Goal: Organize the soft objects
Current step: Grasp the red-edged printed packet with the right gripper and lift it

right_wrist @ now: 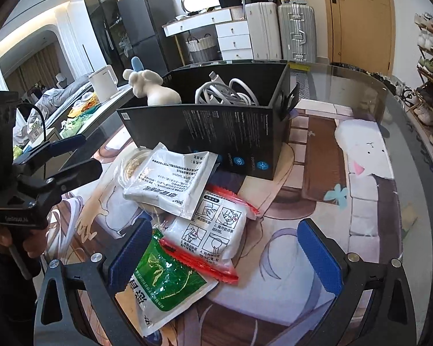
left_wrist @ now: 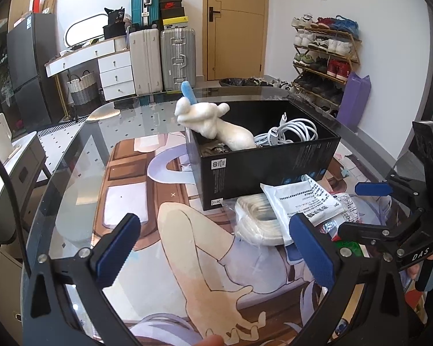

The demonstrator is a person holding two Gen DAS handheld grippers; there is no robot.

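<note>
A black open box stands on the glass table. A white plush toy leans out over the box's rim, beside a coiled white cable. In front of the box lies a pile: a white printed packet, a clear bag with a coil, a red-edged packet and a green packet. My left gripper is open over the mat, left of the pile. My right gripper is open, its fingers either side of the green and red-edged packets.
A printed mat covers the glass table, whose curved edge runs along the left. A side counter holds a white kettle. Suitcases, a door and a shoe rack stand beyond the table.
</note>
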